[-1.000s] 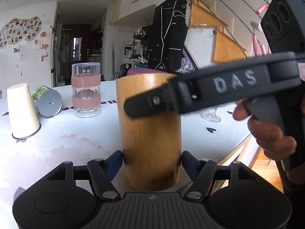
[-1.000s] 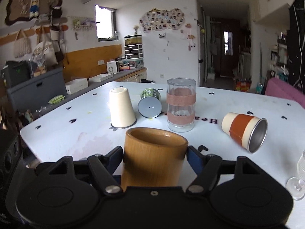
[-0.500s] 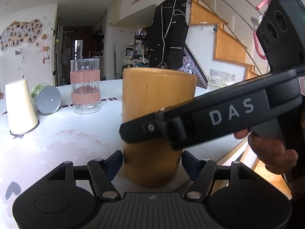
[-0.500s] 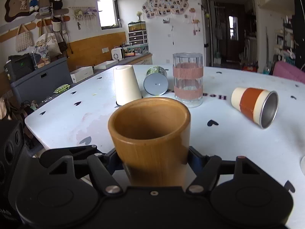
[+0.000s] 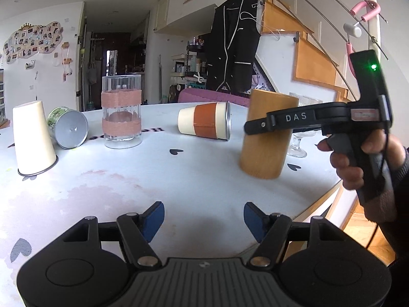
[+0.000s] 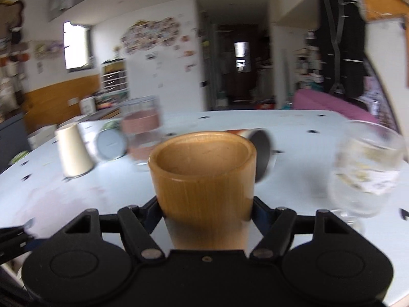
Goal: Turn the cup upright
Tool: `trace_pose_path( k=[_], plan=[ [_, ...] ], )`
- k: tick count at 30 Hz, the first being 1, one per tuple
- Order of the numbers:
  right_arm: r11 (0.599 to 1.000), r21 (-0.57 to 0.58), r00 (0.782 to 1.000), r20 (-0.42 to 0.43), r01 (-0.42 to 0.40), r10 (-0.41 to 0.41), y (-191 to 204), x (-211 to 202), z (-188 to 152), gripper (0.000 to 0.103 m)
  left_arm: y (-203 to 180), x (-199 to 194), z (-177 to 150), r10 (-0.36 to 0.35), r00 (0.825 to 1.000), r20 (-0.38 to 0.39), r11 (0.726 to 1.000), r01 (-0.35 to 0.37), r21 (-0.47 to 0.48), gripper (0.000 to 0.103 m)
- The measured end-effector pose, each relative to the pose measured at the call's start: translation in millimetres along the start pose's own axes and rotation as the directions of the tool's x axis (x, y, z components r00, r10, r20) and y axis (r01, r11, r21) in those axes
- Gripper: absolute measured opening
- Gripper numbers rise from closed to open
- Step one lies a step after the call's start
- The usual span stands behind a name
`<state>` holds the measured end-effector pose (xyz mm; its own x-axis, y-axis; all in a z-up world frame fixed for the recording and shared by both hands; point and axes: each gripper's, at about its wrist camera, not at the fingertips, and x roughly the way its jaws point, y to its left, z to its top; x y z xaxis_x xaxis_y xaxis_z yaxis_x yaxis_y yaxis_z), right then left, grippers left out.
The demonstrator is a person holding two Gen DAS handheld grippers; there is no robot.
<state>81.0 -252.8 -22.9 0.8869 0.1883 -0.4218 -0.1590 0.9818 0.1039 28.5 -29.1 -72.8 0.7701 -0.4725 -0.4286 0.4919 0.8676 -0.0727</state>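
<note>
Left wrist view: bare counter (image 5: 194, 184) spans lower-center frame w/ passing room. Mid-left blocked by white cup (image 5: 33, 138), tin (image 5: 69, 130), banded glass (image 5: 121, 119). Center: orange cup (image 5: 204, 125) on side. Right: wooden cup (image 5: 268, 134), stemmed glass (image 5: 299, 143) just behind.

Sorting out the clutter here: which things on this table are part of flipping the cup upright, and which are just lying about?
In the job: wooden cup, mouth up, clamped in the right gripper; left gripper, open.

Lying about: cream cup, upside down; tin can and orange-banded cup, both on their sides; banded glass tumbler; stemmed glass; table.
</note>
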Motion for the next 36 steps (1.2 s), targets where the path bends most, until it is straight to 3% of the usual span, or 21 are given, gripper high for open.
trace_pose_path(
  k=[11, 29, 36],
  plan=[
    [0.99, 0.045, 0.989, 0.048, 0.136, -0.138, -47.2, 9.8, 1.2, 0.072, -0.6, 0.2, -0.3, 0.004, 1.0, 0.002, 1.0, -0.004, -0.002, 0.069],
    [0.985, 0.025, 0.983, 0.052, 0.173, -0.174, -53.0, 11.9, -2.4, 0.072, 3.4, -2.4, 5.1, 0.021, 1.0, 0.017, 1.0, -0.02, -0.022, 0.069],
    [0.985, 0.087, 0.988, 0.031, 0.147, -0.15, -49.7, -0.5, -4.4, 0.088, 2.0, -3.1, 22.5, 0.043, 0.999, 0.025, 0.998, -0.042, -0.042, 0.07]
  ],
)
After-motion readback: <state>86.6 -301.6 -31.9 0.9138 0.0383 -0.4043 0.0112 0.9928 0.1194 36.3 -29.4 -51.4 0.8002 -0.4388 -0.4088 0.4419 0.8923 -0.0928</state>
